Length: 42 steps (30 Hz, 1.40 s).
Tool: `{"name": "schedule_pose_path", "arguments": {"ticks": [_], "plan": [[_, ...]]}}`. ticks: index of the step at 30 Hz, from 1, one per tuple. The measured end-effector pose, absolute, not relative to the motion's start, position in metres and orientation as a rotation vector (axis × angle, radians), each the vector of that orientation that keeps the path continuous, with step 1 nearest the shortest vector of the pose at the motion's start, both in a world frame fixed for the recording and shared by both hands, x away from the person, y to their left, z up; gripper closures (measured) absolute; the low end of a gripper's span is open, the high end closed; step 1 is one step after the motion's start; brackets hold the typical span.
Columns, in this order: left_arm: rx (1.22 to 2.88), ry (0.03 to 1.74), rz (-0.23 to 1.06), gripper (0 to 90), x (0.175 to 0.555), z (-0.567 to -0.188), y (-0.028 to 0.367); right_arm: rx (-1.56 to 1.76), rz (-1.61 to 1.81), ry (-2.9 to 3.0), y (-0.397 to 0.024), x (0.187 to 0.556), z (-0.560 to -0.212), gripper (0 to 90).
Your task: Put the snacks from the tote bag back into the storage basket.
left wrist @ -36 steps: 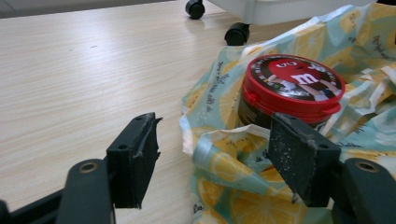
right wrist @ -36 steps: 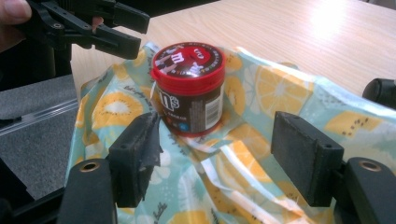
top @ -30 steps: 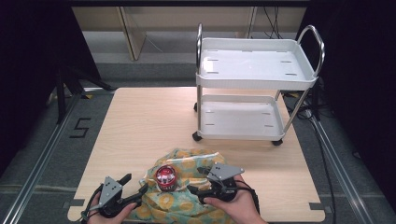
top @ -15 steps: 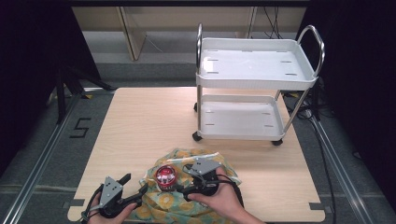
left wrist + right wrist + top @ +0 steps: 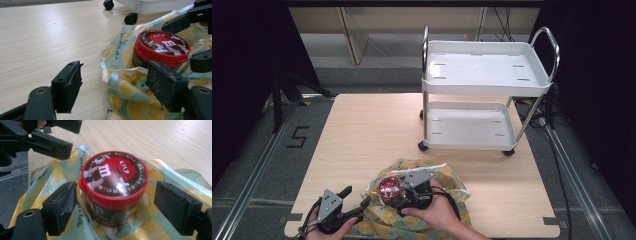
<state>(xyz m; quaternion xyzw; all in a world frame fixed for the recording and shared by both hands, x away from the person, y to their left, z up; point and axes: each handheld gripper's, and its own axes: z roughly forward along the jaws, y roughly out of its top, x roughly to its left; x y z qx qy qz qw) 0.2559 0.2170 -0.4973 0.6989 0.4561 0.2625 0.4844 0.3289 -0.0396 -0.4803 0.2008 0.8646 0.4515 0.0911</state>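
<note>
A red-lidded candy tub stood upright on a lemon-print bag at the table's near edge, well short of the white cart. The right gripper straddled the tub, jaws spread, not touching. The left gripper sat beside the tub, jaws apart around the bag's edge.

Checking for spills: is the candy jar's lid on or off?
On. The red lid sits flat atop the upright candy jar, its rim seated all round.
</note>
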Motion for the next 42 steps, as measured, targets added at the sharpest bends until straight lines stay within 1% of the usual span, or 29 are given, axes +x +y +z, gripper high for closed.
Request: {"name": "schedule_pose_path", "arguments": {"ticks": [31, 34, 36, 42], "plan": [[1.706, 1.116, 0.634, 27.7, 0.256, -0.496, 0.216, 0.574, 1.313, 2.61, -0.013, 0.345, -0.493, 18.8], [1.7, 1.117, 0.634, 27.8, 0.256, -0.497, 0.216, 0.572, 1.33, 2.613, -0.011, 0.346, -0.494, 20.2], [1.709, 1.117, 0.631, 27.8, 0.257, -0.497, 0.217, 0.555, 1.336, 2.61, -0.011, 0.346, -0.493, 24.2], [1.7, 1.118, 0.633, 27.9, 0.256, -0.497, 0.216, 0.536, 1.346, 2.599, -0.011, 0.346, -0.495, 24.5]]}}
